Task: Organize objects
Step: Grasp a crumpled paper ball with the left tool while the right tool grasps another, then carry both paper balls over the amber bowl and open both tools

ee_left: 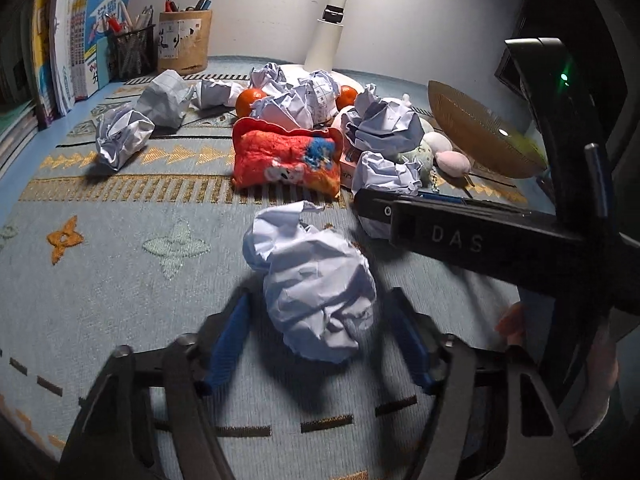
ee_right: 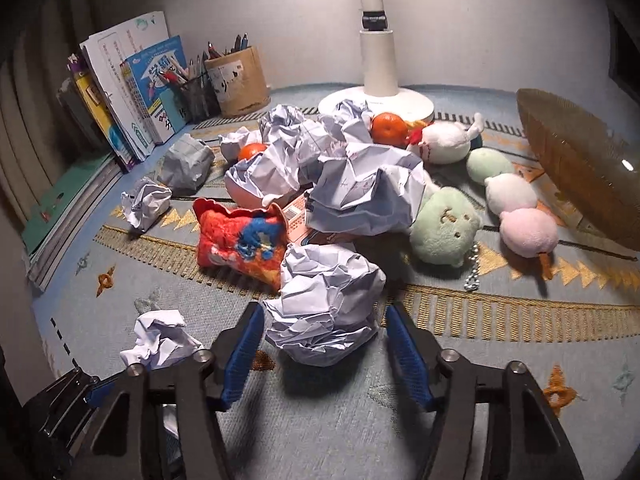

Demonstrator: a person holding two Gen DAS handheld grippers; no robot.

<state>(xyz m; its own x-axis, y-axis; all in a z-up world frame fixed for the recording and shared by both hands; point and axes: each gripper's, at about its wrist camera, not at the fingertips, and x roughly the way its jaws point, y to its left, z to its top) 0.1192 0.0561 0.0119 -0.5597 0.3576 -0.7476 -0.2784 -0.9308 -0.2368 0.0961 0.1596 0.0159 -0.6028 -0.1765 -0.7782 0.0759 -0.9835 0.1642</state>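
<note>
So both grippers are spread wide with a crumpled sheet framed between the pads, nothing clamped. Left gripper: its paper ball sits between the blue fingers with a gap on each side, resting on the patterned mat; the frame is motion-blurred, so I can't tell if a pad already grazes it. Right gripper: same picture, its paper wad between open pads, a loose flap sticking out toward the left pad. Main risk, as I judge it: crumpled paper is light and springy, so a close on an outer flap only would pinch one layer and the wad would unfold or drop on lift; an off-centre close would just shove it forward along the mat. Second risk: the two tools are crowded. The right gripper's body crosses just ahead and right of the left gripper's target, nearly touching it, and the left tool shows at the lower left corner of the right wrist view, so lifting both at once could knock one wad loose. Just beyond the right gripper's wad lies the red plush pouch, touching or nearly so; a forward push would drag it along. Further out, the main heap of paper, the oranges and the plush toys are stacked loosely, so any nudge could roll an orange. Far right, the woven basket looks like the likely drop spot, tilted on edge; paper may bounce out.
</note>
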